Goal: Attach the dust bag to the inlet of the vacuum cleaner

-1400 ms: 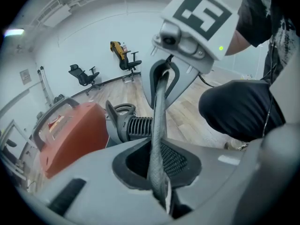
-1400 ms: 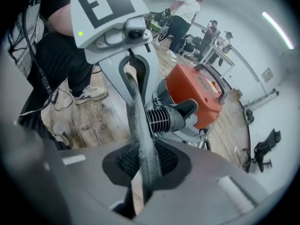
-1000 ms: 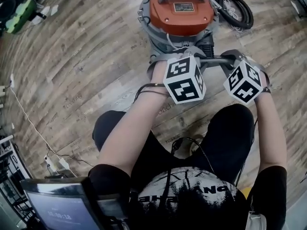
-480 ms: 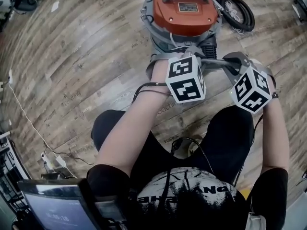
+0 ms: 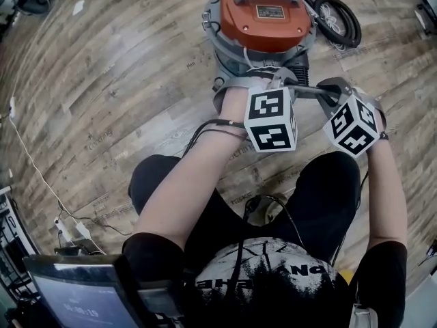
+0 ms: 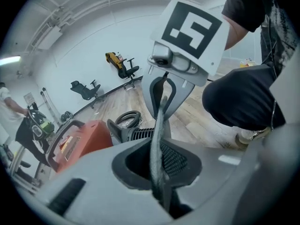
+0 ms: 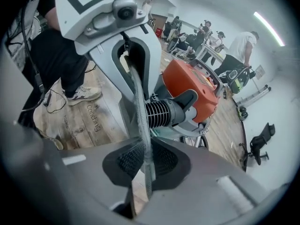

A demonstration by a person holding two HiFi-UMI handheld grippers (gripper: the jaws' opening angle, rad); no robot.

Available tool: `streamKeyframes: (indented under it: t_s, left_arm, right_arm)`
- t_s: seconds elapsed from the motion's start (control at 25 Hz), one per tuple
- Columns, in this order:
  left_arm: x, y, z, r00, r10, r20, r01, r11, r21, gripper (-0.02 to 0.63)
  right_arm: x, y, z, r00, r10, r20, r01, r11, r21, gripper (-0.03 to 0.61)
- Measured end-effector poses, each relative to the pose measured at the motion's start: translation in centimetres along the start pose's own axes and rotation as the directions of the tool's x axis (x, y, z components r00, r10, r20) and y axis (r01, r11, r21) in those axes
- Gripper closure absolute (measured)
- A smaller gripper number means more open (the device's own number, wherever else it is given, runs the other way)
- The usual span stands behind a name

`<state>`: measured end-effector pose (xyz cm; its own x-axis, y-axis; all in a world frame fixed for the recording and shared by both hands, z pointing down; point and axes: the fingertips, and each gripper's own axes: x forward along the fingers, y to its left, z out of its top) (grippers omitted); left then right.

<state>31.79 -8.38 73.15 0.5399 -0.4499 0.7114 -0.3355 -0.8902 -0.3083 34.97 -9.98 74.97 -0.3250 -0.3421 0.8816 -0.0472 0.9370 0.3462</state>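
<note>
- The right gripper (image 7: 146, 161) has just been closing its jaws. They now pinch the thin gray edge of the dust bag (image 7: 139, 107) in a narrow grip.
- The left gripper (image 6: 157, 170) is clamped just as narrowly on the same edge. In the head view its marker cube faces us a little more squarely than a second ago.
- We judge both grips firm enough to carry the bag to the inlet (image 7: 164, 112), the black ribbed fitting on the side of the vacuum cleaner (image 5: 263, 19) facing the bag. The bag is not attached yet.
- The dust bag hangs stretched between the two grippers, just in front of the vacuum cleaner on the person's side.
- The vacuum cleaner's gray drum (image 5: 225, 60) is closed by its orange lid (image 7: 192, 86), so its contents are hidden.
- We see the bag edge-on and flat, and cannot tell whether anything is inside it.
</note>
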Motion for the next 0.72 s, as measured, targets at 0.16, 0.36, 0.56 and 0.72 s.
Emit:
streamKeyframes:
  t_s: [0.16,0.36,0.56,0.72]
  left_arm:
    - [0.1,0.4,0.1,1.0,-0.006,0.008,0.007,0.999,-0.039,0.572]
    - [0.0,0.3,-2.1,0.999,-0.04,-0.017,0.036,0.983,-0.181,0.578]
    - [0.6,0.3,-2.4,0.999,-0.032,-0.043,0.023,0.981,-0.195,0.58]
    - [0.3,1.2,-1.2,0.999,0.033,-0.005,-0.033,0.991,-0.128,0.575]
  right_arm:
    - [0.1,-0.2,0.0,0.998,-0.04,0.037,0.038,0.998,0.058,0.545]
    - [-1.3,-0.9,2.2,0.998,-0.044,0.049,0.044,0.999,0.005,0.545]
    - [-1.6,-1.3,2.8,0.997,-0.069,0.024,0.071,0.994,-0.088,0.543]
    - [-0.7,-1.6,1.1,0.995,-0.078,0.055,0.075,0.996,0.057,0.541]
